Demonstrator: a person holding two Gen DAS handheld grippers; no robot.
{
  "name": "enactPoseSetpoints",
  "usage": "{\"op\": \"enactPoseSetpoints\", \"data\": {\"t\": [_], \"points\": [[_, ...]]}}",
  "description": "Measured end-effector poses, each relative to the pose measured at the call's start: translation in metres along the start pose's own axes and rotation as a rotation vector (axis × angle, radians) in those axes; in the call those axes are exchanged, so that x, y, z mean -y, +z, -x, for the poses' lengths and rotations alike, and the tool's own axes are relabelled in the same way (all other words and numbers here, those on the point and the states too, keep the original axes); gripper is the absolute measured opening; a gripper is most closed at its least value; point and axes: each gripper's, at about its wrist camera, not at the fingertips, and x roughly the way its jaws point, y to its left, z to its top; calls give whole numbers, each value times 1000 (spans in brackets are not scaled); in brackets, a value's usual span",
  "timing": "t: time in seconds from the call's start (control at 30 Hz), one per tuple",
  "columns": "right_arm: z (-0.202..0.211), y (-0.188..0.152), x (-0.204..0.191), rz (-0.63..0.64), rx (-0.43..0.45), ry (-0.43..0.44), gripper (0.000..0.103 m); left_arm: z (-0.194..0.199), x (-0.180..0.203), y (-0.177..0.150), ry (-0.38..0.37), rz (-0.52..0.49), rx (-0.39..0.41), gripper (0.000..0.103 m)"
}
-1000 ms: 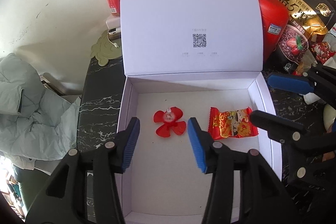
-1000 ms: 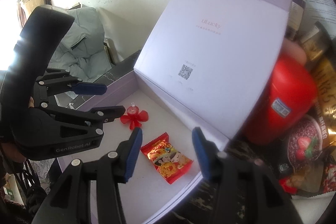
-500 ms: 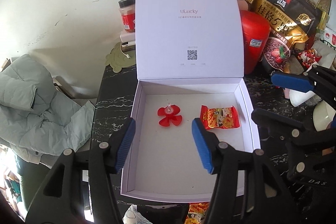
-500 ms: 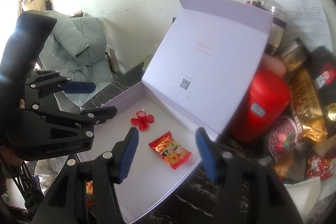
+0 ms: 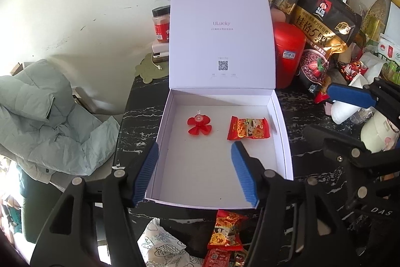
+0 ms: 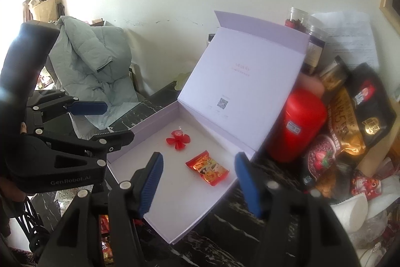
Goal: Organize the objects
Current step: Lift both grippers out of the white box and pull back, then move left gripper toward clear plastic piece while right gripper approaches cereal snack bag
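At the centre of the left wrist frame, a white gift box (image 5: 283,142) lay open on the black marbled bench (image 5: 136,126), holding a red propeller toy (image 5: 199,126) beside a red snack packet (image 5: 248,128). The left tool (image 5: 195,172) and right tool (image 6: 198,179), jaws just widening, gripped nothing. A cream wall (image 5: 87,4) stood behind; a grey jacket (image 5: 42,111) lay at left.

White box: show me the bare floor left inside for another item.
The white box is bare in its whole near half, between the side walls and below the red propeller and candy packet. Only the far strip by the lid hinge is taken.
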Motion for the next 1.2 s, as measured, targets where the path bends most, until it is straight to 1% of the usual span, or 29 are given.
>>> {"op": "enactPoseSetpoints", "data": {"t": [0.3,0.47,0.63,1.03,1.2], "points": [[27,-15,-15,12,15,-2,62,28,2,-24,12,24,14,60],[39,-26,-24,18,19,2,62,39,3,-40,23,33,13,65],[47,-36,-35,28,20,11,63,46,1,-55,28,56,1,66],[46,-62,-52,31,-6,48,63,52,-2,-89,62,86,-22,67],[42,-74,-57,24,-22,68,63,52,-2,-106,58,105,-44,67]]}}
